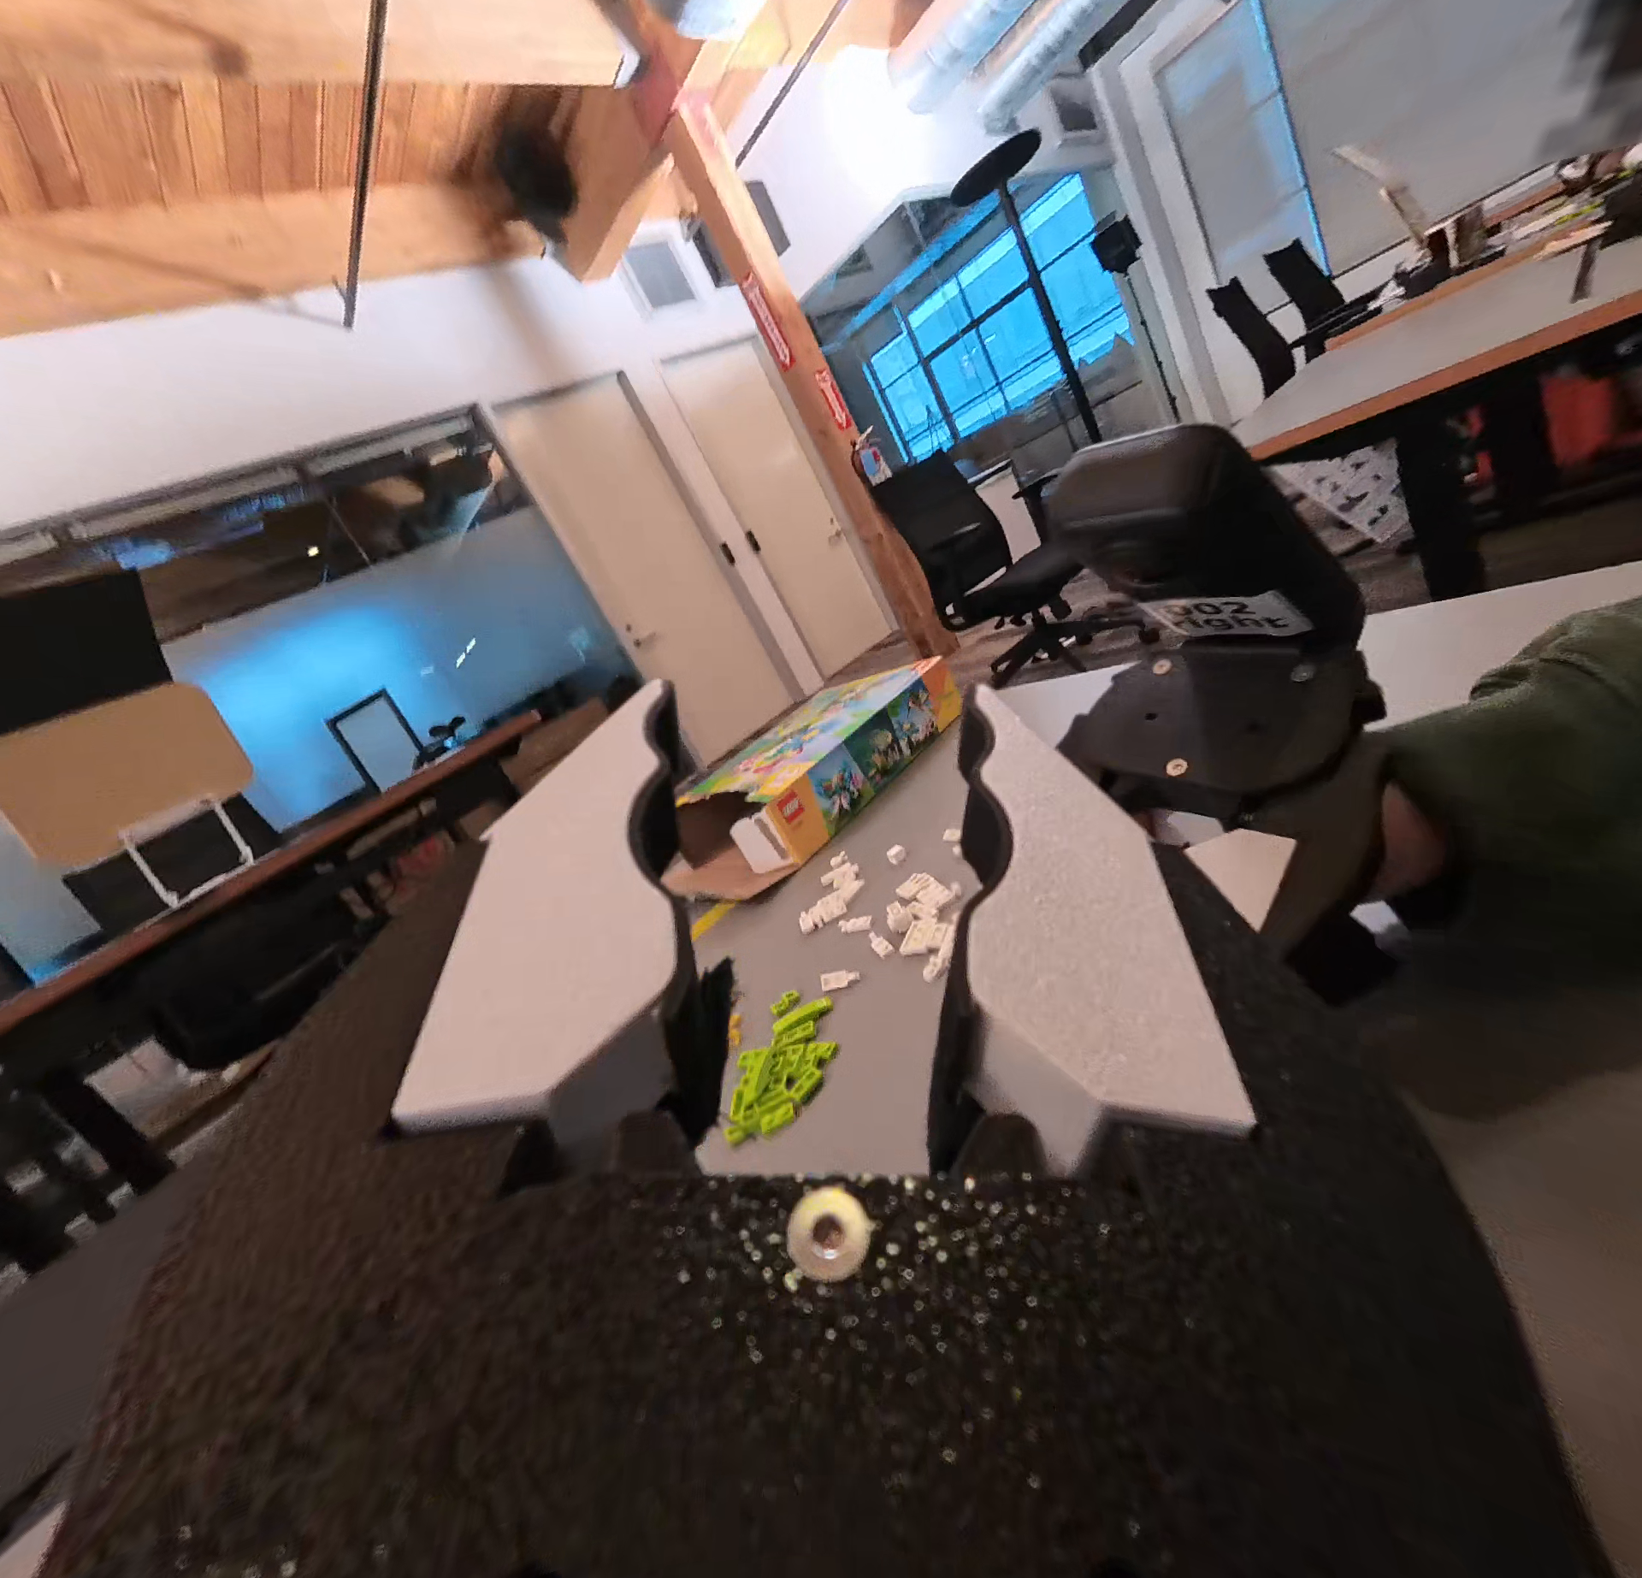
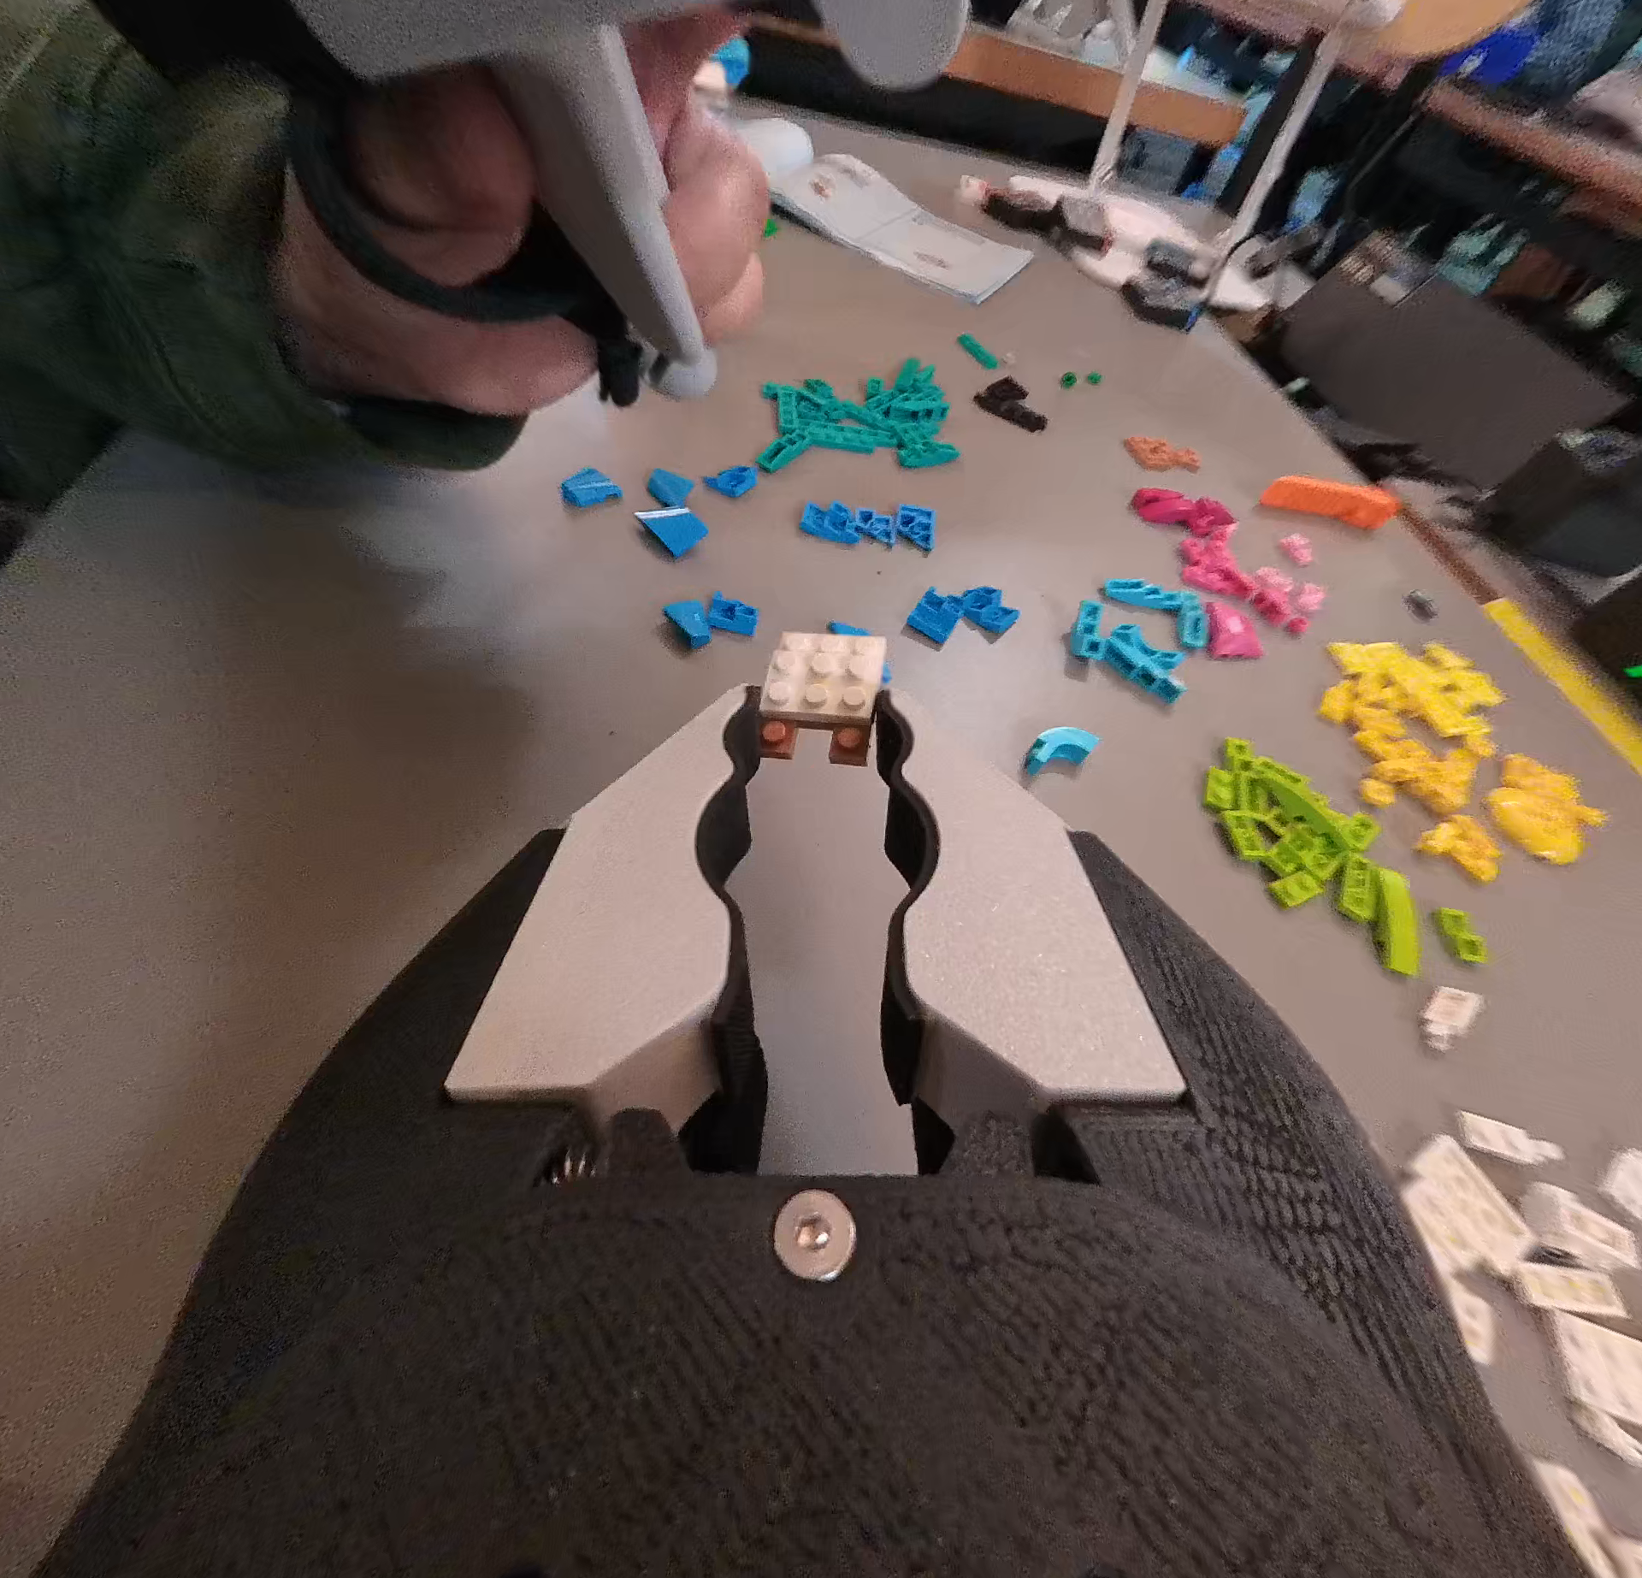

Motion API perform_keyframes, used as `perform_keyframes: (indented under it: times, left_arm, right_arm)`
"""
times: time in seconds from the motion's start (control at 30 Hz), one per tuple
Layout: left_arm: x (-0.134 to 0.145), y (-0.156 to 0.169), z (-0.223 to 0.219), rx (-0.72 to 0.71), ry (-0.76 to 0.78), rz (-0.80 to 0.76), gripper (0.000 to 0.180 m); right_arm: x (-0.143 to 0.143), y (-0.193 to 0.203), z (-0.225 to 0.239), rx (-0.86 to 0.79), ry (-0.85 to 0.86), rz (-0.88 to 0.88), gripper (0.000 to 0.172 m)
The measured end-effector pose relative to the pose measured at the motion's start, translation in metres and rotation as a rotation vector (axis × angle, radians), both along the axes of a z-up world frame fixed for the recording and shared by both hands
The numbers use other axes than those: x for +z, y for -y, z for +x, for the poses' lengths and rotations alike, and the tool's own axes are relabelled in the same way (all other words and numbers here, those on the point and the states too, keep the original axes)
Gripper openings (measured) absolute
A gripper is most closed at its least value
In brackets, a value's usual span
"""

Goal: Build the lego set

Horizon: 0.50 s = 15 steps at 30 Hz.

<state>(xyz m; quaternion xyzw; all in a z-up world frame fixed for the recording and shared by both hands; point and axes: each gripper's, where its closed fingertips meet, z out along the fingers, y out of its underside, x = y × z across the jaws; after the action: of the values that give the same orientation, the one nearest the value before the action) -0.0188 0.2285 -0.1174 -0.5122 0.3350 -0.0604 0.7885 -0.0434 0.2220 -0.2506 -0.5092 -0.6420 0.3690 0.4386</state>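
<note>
Right tool (image 2: 817,709) clenched on white-and-brown brick block (image 2: 822,687), frame centre, lifted off desk (image 2: 267,736) probably for assembly. Left tool (image 1: 813,736) released, empty, above lime bricks (image 1: 782,1055), lower centre.

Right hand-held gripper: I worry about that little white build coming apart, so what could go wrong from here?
1. The white build sits only at the fingertips of the right hand-held gripper, so it might twist or slip out.
2. Its brown pieces hang below and might pop off.
3. If dropped, it may scatter the blue bricks.
</note>
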Motion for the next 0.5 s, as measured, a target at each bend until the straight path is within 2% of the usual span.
perform_keyframes:
  times: [0.03, 0.2, 0.33, 0.5]
  left_arm:
    - [-0.001, 0.001, 0.001, -0.007, 0.001, 0.021, 0.063]
    - [-0.014, 0.011, -0.004, -0.060, 0.040, 0.037, 0.062]
    - [-0.008, 0.020, -0.002, -0.109, 0.095, 0.038, 0.063]
    - [-0.008, 0.026, 0.003, -0.129, 0.066, 0.080, 0.061]
  right_arm:
    - [0.003, -0.001, 0.002, -0.014, -0.023, 0.035, 0.026]
    - [0.012, -0.001, 0.015, -0.085, -0.106, 0.179, 0.025]
    - [0.027, -0.020, 0.025, -0.238, -0.209, 0.307, 0.025]
    - [0.033, -0.032, 0.034, -0.354, -0.221, 0.403, 0.025]
